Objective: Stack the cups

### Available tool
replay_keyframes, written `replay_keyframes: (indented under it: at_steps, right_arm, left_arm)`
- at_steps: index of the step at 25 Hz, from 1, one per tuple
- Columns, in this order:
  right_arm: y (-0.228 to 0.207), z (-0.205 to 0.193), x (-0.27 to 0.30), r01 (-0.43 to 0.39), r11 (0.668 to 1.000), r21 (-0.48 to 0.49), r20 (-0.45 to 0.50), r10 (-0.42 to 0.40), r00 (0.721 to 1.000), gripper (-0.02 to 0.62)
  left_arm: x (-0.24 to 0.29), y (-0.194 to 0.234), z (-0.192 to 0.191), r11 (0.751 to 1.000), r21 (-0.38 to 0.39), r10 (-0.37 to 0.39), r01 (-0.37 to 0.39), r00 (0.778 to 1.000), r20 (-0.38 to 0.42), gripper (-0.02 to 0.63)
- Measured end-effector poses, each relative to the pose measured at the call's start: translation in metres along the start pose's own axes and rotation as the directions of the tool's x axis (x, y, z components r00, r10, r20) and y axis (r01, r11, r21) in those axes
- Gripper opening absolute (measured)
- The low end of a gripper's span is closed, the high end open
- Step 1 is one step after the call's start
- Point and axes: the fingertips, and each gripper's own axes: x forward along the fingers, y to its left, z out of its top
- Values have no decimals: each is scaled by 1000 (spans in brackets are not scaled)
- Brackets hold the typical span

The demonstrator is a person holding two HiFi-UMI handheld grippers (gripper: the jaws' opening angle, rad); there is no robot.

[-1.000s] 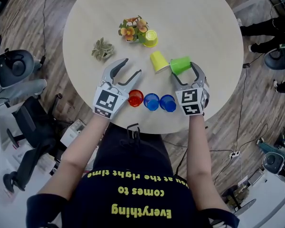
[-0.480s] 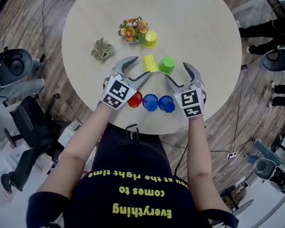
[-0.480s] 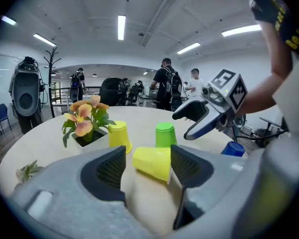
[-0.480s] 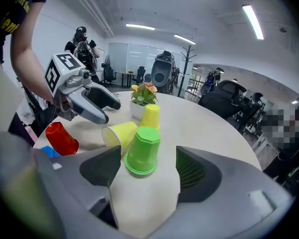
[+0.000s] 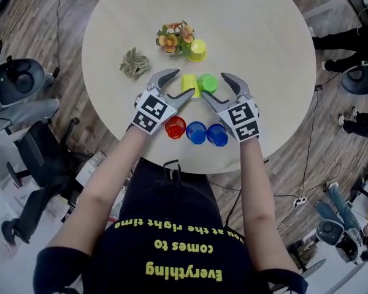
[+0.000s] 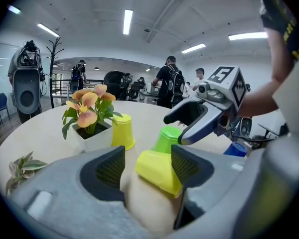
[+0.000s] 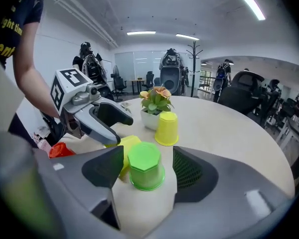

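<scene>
Brings grippers inward: left gripper point(image 5: 183, 82) open, widening round tipped yellow cup point(image 5: 189, 84); right gripper point(image 5: 213, 84) open, narrowing on green cup point(image 5: 207, 81) mid-worktop point(image 5: 245, 29). Next: pinch, lift, stack.

Green cup point(image 5: 207, 82), carried a second ago, now stands rim-down beside the lying yellow cup point(image 5: 188, 86). The left gripper point(image 5: 184, 83), jaws opening, has moved around the yellow cup; the right gripper point(image 5: 212, 85), jaws narrowing, brackets the green cup.

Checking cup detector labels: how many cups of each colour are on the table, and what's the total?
Yellow cups: 2
Green cup: 1
Red cup: 1
Blue cups: 2
Total: 6
</scene>
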Motion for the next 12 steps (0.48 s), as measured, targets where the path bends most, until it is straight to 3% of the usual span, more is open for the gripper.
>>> replay_keyframes:
  at_steps: [4,12]
  right_arm:
    - [5,1,8,-2,1000,-22,-15,2,1000,233]
    - [4,16,-18,33,999,-7,27,-33,999,230]
  left_arm:
    - [-5,0,0,1000,-12,6,-6,1000,8,295]
    - [-22,3,10,999,-22,30,-29,998,53,295]
